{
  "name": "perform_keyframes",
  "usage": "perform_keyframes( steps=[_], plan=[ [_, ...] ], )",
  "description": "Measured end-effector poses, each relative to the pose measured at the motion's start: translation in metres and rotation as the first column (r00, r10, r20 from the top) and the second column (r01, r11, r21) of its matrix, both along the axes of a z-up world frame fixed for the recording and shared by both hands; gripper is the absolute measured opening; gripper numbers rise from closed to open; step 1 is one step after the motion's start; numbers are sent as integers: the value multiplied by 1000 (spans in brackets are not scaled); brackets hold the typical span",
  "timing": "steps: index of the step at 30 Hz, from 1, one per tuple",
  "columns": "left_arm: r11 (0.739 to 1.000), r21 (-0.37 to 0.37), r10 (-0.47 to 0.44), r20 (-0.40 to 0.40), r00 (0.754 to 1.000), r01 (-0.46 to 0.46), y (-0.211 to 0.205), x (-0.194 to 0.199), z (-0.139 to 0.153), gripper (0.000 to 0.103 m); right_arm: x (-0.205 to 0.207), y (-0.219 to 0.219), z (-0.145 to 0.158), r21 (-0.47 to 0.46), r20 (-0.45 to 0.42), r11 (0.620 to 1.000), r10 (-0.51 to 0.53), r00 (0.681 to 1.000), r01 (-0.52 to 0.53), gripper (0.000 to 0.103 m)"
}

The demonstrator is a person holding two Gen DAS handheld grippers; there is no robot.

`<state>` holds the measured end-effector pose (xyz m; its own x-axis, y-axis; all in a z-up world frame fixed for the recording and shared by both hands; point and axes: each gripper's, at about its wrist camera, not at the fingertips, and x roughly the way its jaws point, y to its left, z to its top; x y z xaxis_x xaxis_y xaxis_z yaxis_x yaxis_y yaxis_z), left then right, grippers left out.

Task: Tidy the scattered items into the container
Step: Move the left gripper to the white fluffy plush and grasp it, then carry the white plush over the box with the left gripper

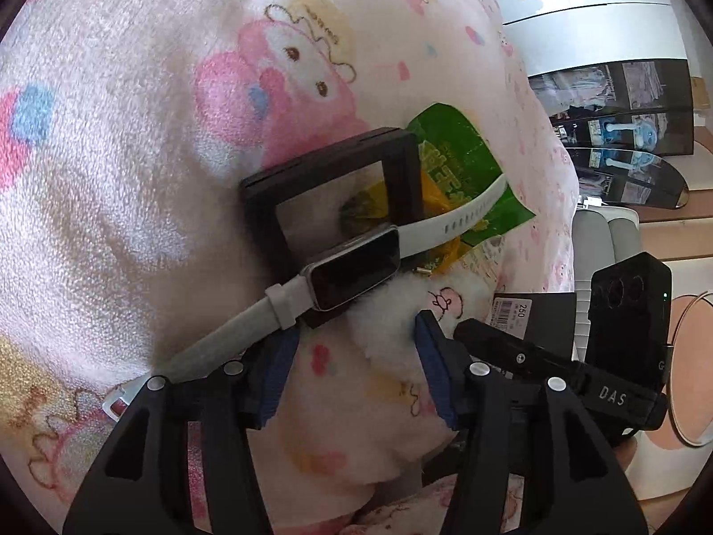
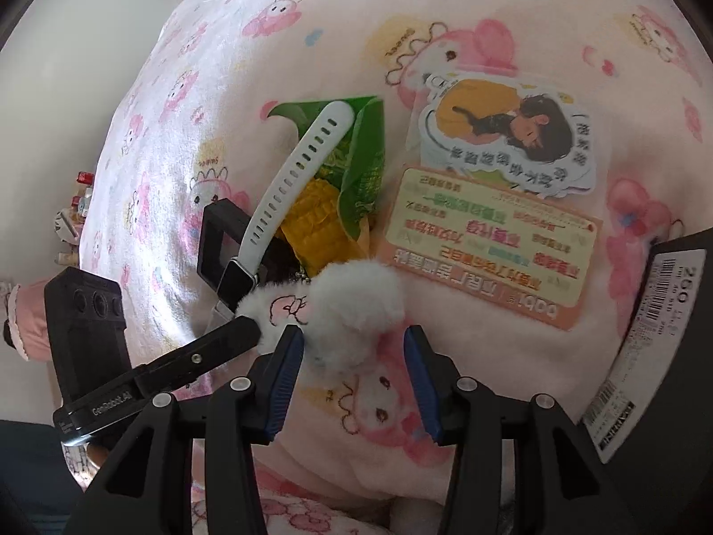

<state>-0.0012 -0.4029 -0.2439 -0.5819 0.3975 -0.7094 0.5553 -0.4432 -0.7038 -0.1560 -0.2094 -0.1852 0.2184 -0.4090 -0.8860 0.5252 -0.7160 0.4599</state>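
Note:
Scattered items lie on a pink cartoon blanket [image 2: 490,22]. A smartwatch [image 1: 352,267] with a white strap rests across a black square frame [image 1: 329,187] and a green corn snack packet [image 1: 450,147]. A white fluffy plush [image 2: 352,307] lies just below them, beside an orange card [image 2: 490,249] and a cartoon sticker [image 2: 503,129]. My left gripper [image 1: 356,356] is open over the blanket at the plush's edge, its left finger under the strap. My right gripper [image 2: 352,368] is open with the plush's lower part between its pads. A black box with a barcode label [image 2: 668,334] stands at the right.
The black box [image 1: 534,316] also shows behind the right gripper's body [image 1: 615,397] in the left wrist view. The left gripper's body [image 2: 111,401] crosses the lower left of the right wrist view. Shelves with pictures [image 1: 624,133] and small bottles [image 2: 80,196] stand beyond the bed.

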Motion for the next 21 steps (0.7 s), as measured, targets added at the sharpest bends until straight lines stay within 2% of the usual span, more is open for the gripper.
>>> perform_keyframes(
  steps=[1, 2, 3, 5, 7, 12, 21],
  plan=[
    [1000, 2, 0, -5, 1000, 0, 1, -1, 0, 54, 1, -2, -5, -19, 29, 1000, 11, 1000, -11, 42],
    [1000, -2, 0, -7, 1000, 0, 2, -1, 2, 50, 3, -3, -7, -34, 48, 999, 16, 999, -14, 36],
    [1000, -7, -4, -12, 1000, 4, 3, 0, 5, 45, 5, -3, -6, -39, 36, 999, 15, 999, -13, 33],
    [1000, 13, -7, -45, 999, 8, 6, 1, 11, 39, 9, 0, 3, -57, -8, 998, 18, 1000, -19, 28],
    [999, 44, -23, -96, 995, 28, 11, -1, 18, 38, 12, 3, 16, -87, -31, 996, 30, 999, -33, 25],
    [999, -5, -52, -142, 988, 52, 32, -5, 50, 38, 25, 19, 57, -123, -136, 991, 36, 990, -53, 25],
    [984, -106, -167, -220, 961, 146, 72, -5, 120, 38, 45, 82, 115, -229, -188, 973, -60, 980, 16, 25]
  ],
)
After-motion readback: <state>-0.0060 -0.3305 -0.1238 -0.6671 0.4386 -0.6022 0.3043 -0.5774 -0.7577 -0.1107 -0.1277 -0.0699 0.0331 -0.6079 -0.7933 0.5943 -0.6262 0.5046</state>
